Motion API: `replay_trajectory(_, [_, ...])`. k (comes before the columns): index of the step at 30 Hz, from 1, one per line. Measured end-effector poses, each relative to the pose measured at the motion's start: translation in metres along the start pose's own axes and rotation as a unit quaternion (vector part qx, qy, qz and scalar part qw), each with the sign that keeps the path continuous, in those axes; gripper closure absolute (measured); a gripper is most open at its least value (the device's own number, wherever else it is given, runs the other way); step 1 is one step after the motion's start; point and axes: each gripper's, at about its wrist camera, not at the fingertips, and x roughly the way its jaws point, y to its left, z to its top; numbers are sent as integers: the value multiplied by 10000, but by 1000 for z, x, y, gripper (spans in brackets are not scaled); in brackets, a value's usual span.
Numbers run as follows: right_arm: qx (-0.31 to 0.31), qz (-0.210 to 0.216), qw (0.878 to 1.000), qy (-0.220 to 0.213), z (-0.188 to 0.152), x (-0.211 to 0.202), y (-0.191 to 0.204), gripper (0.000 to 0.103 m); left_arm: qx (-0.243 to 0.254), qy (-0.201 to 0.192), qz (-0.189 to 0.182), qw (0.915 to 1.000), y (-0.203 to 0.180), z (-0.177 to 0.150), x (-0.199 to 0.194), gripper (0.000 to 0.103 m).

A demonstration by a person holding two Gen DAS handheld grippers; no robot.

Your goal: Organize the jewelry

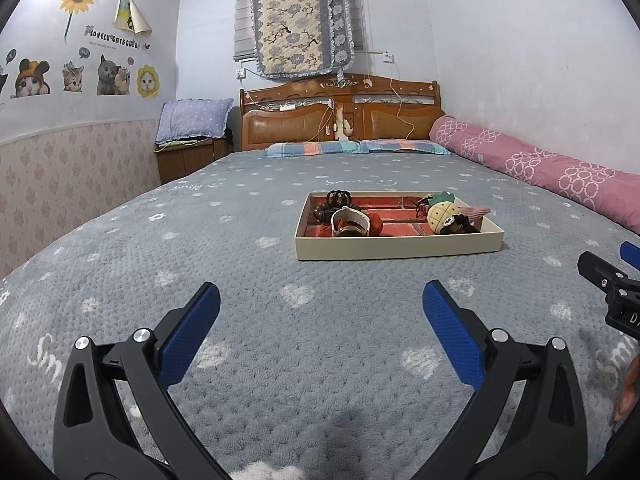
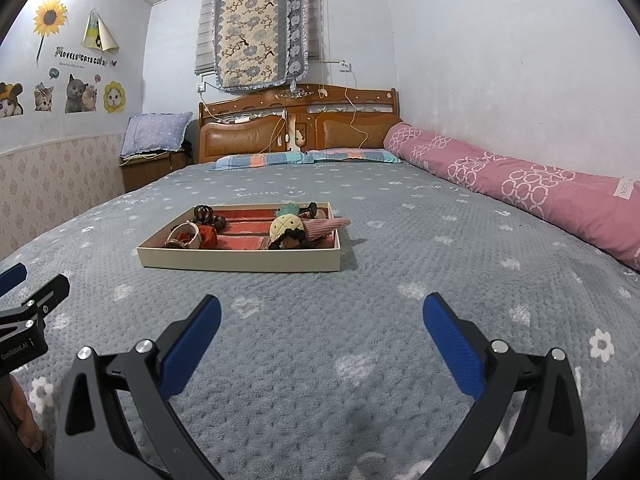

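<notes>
Resting on the grey blanket (image 1: 240,240), the tray (image 1: 396,246) sits mid-bed.

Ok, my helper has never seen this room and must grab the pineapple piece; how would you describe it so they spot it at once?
On the grey bedspread sits a shallow cream tray with a red lining. Look in the tray's end nearer the pink bolster: the pineapple piece is a plump yellow, criss-crossed thing with a green leafy top, the only yellow item among dark clips and red pieces.

Your other black gripper (image 1: 612,292) is cut off at the right edge. The small dark hair things (image 2: 294,238) behind the yellow pineapple toy (image 2: 286,226) are partly hidden.
</notes>
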Motion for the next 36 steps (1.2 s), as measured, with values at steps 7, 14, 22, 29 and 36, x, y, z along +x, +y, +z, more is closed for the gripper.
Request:
replay_trajectory(7, [-5, -2, 10000, -2, 0, 0, 0, 4, -2, -4, 2, 10000, 0, 0, 0, 5])
replay_trajectory(14, [-3, -1, 10000, -3, 0, 0, 0, 4, -1, -11, 1, 10000, 0, 0, 0, 5])
replay_trajectory(22, [-1, 0, 10000, 0, 0, 0, 0, 4, 5, -3, 7, 10000, 0, 0, 0, 5])
replay_trajectory(29, [-1, 0, 10000, 0, 0, 0, 0, 4, 7, -7, 15, 10000, 0, 0, 0, 5])
replay_trajectory(36, [0, 1, 10000, 5, 1, 0, 0, 4, 23, -23, 31, 10000, 2, 0, 1, 5])
